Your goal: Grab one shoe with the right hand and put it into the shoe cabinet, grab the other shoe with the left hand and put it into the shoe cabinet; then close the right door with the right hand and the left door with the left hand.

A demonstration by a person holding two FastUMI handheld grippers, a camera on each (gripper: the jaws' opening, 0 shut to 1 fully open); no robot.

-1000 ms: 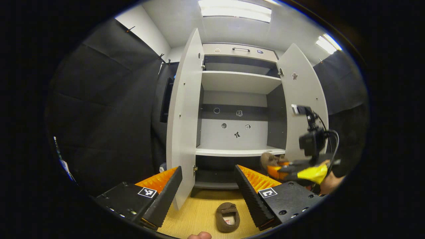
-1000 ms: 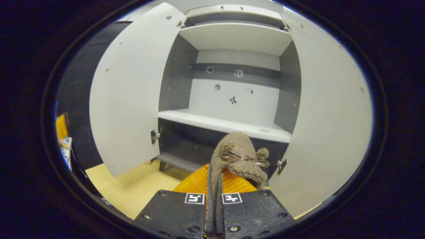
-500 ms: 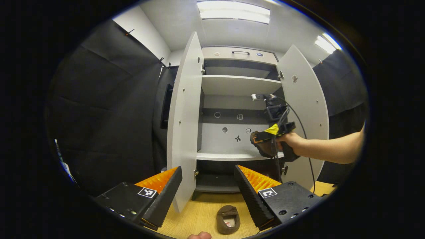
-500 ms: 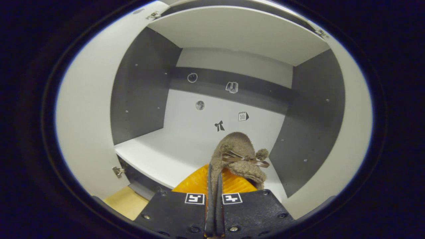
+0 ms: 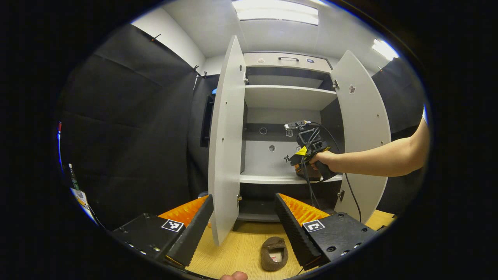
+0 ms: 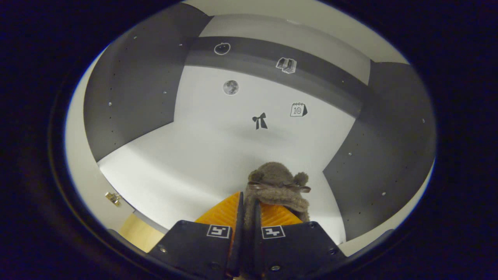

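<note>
Right gripper view: the right gripper (image 6: 247, 217) pinches the first shoe (image 6: 278, 186) by its edge, over the white shelf (image 6: 183, 167) inside the cabinet (image 5: 288, 95). Step one is nearly done. Next, I think it must lower the shoe and let go. The left gripper (image 5: 243, 221) is wide open, holding nothing. The other shoe (image 5: 274, 252) lies on the floor (image 5: 237, 254) just below it.

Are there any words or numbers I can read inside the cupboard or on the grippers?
"10": on the little calendar sticker on the cupboard's back wall.
No words: the bow sticker, moon sticker, apple sticker and book sticker are pictures.
No words: the square black-and-white code tags on the right gripper and the tag on the left gripper.
</note>
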